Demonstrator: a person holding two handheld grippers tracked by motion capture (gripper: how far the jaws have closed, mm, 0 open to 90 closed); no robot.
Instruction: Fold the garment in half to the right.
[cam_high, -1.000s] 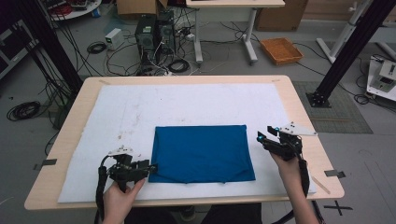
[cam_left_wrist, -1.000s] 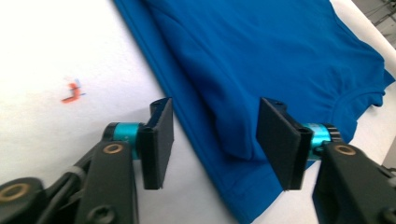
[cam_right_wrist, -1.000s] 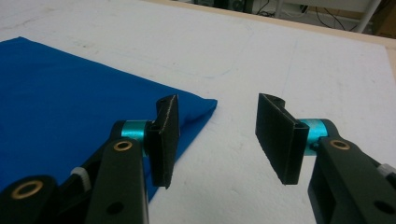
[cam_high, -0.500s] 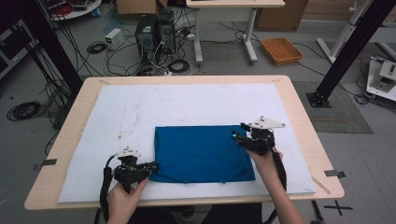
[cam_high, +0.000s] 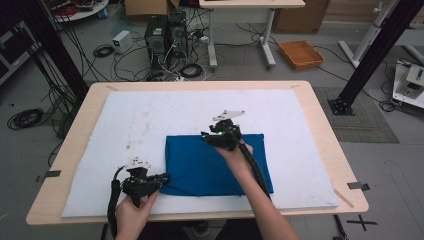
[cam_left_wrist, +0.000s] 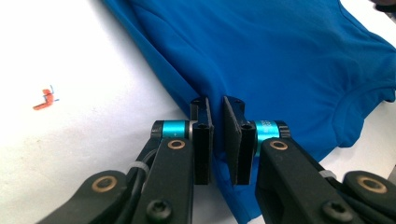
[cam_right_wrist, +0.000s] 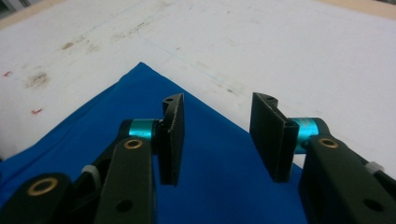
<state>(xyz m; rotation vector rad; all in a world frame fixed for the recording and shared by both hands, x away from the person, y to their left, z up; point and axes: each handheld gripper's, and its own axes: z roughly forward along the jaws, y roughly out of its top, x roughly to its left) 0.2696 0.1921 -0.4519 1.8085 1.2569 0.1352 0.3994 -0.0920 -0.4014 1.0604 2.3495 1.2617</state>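
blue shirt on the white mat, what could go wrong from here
1. The left claw has just been closing on the near edge of the folded blue cotton shirt, and a narrow gap shows between its pads. It may pinch only the top layer, so a lift could pull the fold apart.
2. The right claw hangs open above the shirt's far corner and has just been narrowing. Gripping late or off the corner could drag and wrinkle the cloth across the white felt mat.
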